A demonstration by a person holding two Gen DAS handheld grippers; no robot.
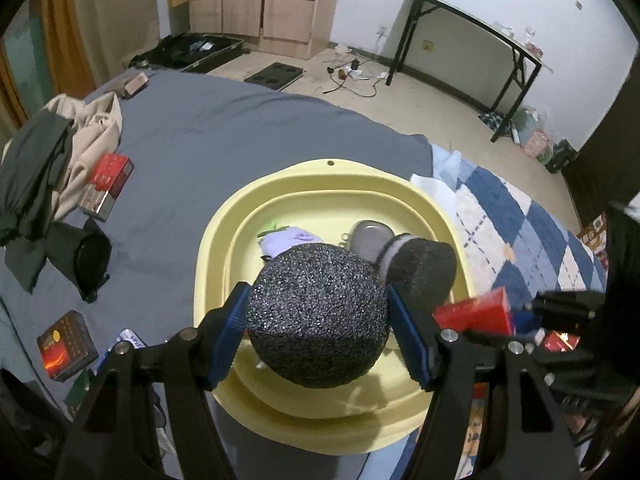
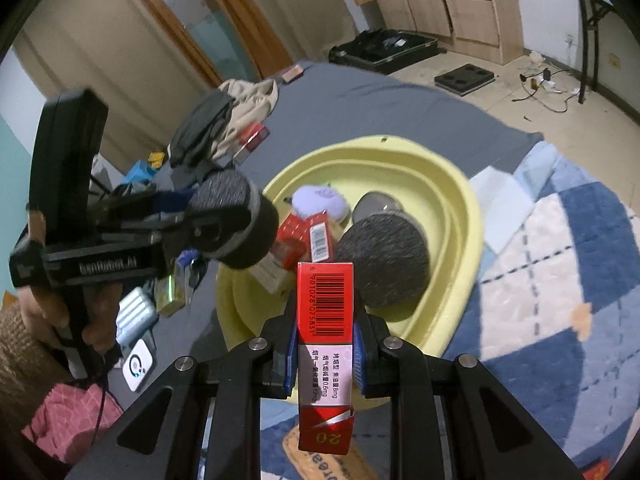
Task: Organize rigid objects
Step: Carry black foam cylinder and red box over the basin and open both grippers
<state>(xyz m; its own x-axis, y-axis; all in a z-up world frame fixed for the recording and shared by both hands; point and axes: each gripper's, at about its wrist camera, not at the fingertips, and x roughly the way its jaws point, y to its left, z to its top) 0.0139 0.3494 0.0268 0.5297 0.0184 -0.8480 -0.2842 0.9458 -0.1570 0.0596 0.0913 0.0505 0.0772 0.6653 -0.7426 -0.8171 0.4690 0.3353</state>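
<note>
My left gripper (image 1: pixel 316 300) is shut on a dark speckled foam cylinder (image 1: pixel 318 316), its blue pads pressed on both sides, and hangs over the yellow basin (image 1: pixel 320 172) on the bed. A second foam cylinder (image 1: pixel 424 266), a purple item (image 1: pixel 290 238) and a grey item (image 1: pixel 368 236) lie in the basin. My right gripper (image 2: pixel 325 320) is shut on a red cigarette box (image 2: pixel 326 300) with a barcode, above the basin's near rim (image 2: pixel 460 184). In the right wrist view the left gripper (image 2: pixel 224 216), held by a hand, is on the left. More red boxes (image 2: pixel 296 236) lie in the basin.
On the grey sheet lie a red box (image 1: pixel 110 180), a dark pouch (image 1: pixel 90 256), a dark box (image 1: pixel 66 346) and piled clothes (image 1: pixel 92 136). A blue checked quilt (image 1: pixel 540 232) lies to the right. A white device (image 2: pixel 138 364) sits near the hand.
</note>
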